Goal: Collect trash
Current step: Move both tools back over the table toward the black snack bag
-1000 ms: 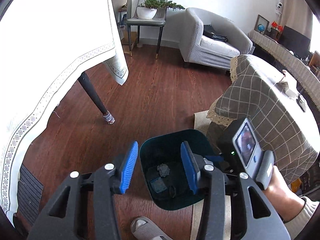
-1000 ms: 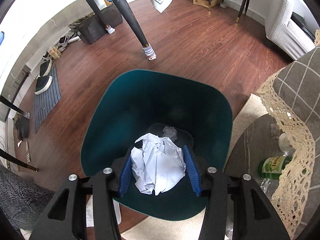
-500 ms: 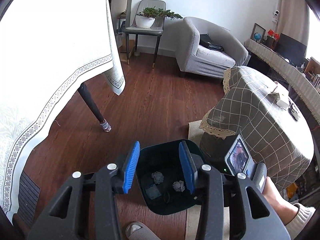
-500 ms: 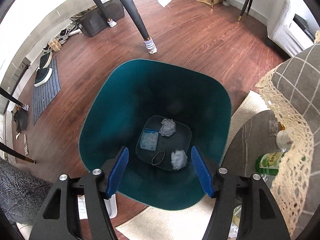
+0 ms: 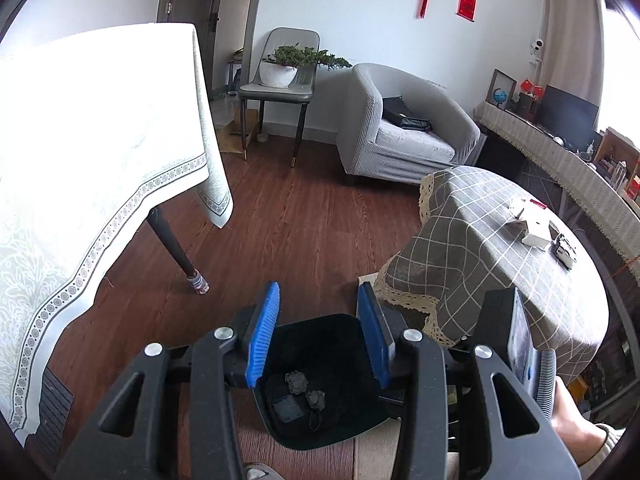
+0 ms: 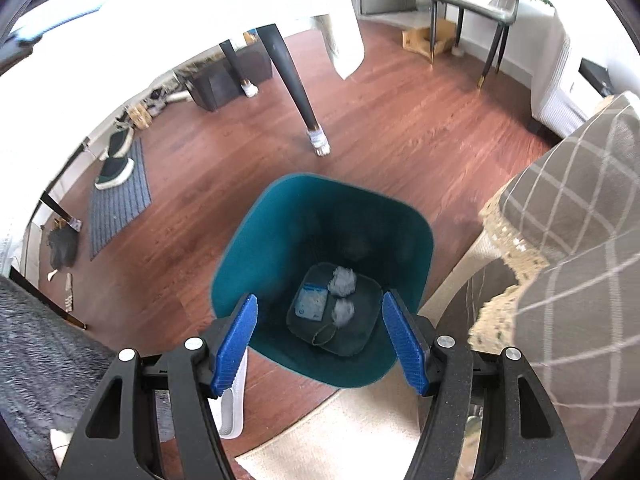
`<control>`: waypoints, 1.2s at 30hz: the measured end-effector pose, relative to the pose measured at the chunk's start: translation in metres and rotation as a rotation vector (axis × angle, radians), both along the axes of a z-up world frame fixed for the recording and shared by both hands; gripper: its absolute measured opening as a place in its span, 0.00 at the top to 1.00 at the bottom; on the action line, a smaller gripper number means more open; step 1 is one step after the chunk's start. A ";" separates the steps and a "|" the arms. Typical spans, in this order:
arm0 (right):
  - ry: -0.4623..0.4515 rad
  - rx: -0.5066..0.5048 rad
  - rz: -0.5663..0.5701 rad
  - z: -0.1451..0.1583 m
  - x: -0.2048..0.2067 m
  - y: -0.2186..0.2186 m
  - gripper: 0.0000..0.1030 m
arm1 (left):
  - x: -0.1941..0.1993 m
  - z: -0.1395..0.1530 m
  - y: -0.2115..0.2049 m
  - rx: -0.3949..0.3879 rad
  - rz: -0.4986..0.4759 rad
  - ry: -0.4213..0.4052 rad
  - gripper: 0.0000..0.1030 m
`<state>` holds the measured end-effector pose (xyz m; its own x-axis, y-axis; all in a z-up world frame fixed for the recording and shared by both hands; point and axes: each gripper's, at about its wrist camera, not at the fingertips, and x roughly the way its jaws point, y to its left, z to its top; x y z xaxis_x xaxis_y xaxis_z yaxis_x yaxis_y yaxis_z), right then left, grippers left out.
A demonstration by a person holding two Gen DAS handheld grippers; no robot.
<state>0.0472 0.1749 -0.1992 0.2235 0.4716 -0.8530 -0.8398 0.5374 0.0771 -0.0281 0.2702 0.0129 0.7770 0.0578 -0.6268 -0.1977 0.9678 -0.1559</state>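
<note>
A dark teal trash bin (image 6: 280, 216) stands on the wood floor. On its bottom lie two crumpled paper balls (image 6: 342, 281), a small blue-white packet (image 6: 310, 301) and a dark loop. My right gripper (image 6: 324, 344) is open and empty, held above the bin's near rim. My left gripper (image 5: 318, 332) is open and empty, also above the bin (image 5: 320, 332), where the paper balls (image 5: 297, 381) show dimly.
A table with a white cloth (image 5: 80, 152) and dark leg (image 6: 296, 96) stands left. A round table with grey checked cloth (image 5: 500, 260) is right, holding small boxes. Grey armchair (image 5: 404, 128), plant chair (image 5: 280, 80), doormat with shoes (image 6: 116, 184), cream rug (image 6: 344, 432).
My right gripper opened and dropped the white crumpled paper into the bin. Both grippers have risen and pulled back from the bin, which looks smaller now.
</note>
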 end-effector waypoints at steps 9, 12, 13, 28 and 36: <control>-0.105 0.129 -0.001 0.066 -0.012 -0.043 0.40 | 0.015 0.017 -0.027 0.018 -0.017 -0.044 0.48; -0.134 0.161 -0.017 0.083 -0.012 -0.062 0.41 | 0.023 0.020 -0.045 0.014 -0.041 -0.048 0.46; -0.141 0.169 -0.022 0.088 -0.012 -0.068 0.41 | 0.026 0.021 -0.053 0.018 -0.051 -0.049 0.44; -0.236 0.220 -0.183 0.124 0.014 -0.176 0.41 | 0.069 0.032 -0.157 0.062 -0.181 -0.076 0.27; -0.258 0.220 -0.275 0.128 0.039 -0.229 0.36 | 0.098 0.030 -0.201 0.065 -0.224 -0.070 0.16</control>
